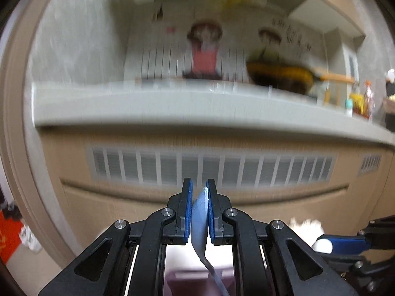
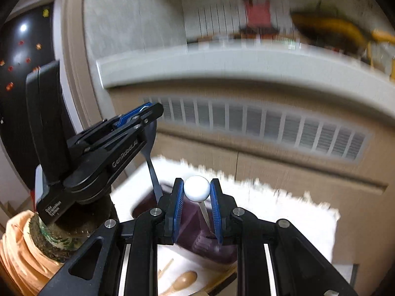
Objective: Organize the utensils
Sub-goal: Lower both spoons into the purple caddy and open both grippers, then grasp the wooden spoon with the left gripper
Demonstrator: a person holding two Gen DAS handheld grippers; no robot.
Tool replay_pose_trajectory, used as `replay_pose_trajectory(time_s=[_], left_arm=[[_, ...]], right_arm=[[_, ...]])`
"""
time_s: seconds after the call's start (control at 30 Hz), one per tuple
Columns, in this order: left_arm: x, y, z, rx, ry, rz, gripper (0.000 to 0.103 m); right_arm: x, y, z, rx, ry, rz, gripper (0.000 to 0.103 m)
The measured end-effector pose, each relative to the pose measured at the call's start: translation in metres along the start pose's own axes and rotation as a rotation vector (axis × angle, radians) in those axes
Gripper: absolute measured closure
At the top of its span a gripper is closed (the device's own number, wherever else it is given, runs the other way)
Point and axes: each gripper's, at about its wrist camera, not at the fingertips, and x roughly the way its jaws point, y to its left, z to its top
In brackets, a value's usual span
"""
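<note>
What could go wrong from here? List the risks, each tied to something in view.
1. The left gripper pinches the blue spoon by its bowl, with the handle hanging free; it could pivot or slip out.
2. The right gripper clamps only the round white ball end of a utensil, so the rounded surface may squirt out of the pads.
3. Both grippers are close together above the purple container; the dangling handles could knock each other or its rim.
</note>
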Motion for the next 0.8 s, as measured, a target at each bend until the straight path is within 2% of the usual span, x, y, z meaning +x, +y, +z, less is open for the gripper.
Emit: replay_pose_trajectory(time_s=[0.07, 0.13, 0.17, 0.27, 0.33, 0.37, 0.4, 0.47, 0.53, 0.6, 0.63, 0.8], left_arm=[[0.017, 0.004, -0.02, -0.027, 0.09, -0.026, 0.087], [0.027, 0.008, -0.033, -0.049, 0.154, -0.043, 0.076], [0.027, 0.009, -0.037, -0.053, 0.166, -0.046, 0.072], [0.019, 0.01, -0.044, -0.049, 0.18, -0.053, 0.071], [0.002, 0.011, -0.047, -0.06, 0.183, -0.066, 0.064], [-0.005, 0.012, -0.048, -0.063, 0.187, -0.071, 0.054], [-0.016, 0.011, -0.052, -0.058, 0.193, -0.075, 0.049], [-0.037, 0.013, -0.056, -0.04, 0.204, -0.082, 0.048], [-0.055, 0.012, -0.067, -0.022, 0.232, -0.086, 0.047], [-0.069, 0.013, -0.083, -0.022, 0.281, -0.109, 0.047], [-0.075, 0.012, -0.096, -0.032, 0.323, -0.141, 0.047], [-0.082, -0.003, -0.146, -0.016, 0.476, -0.215, 0.047]], right_arm=[[0.019, -0.005, -0.01, 0.019, 0.057, 0.007, 0.082], [0.031, -0.009, -0.018, 0.039, 0.094, 0.014, 0.079], [0.035, -0.011, -0.022, 0.042, 0.102, 0.011, 0.073], [0.029, -0.012, -0.028, 0.016, 0.09, -0.027, 0.071], [0.016, -0.012, -0.034, -0.005, 0.072, -0.045, 0.069], [0.007, -0.012, -0.038, -0.013, 0.061, -0.054, 0.066], [0.001, -0.012, -0.041, -0.016, 0.054, -0.058, 0.063], [-0.014, -0.011, -0.05, -0.02, 0.038, -0.073, 0.047], [-0.025, -0.01, -0.063, -0.033, 0.037, -0.09, 0.042], [-0.031, -0.01, -0.078, -0.046, 0.054, -0.105, 0.041], [-0.033, -0.011, -0.088, -0.051, 0.066, -0.11, 0.04], [-0.035, -0.017, -0.134, -0.038, 0.142, -0.12, 0.03]])
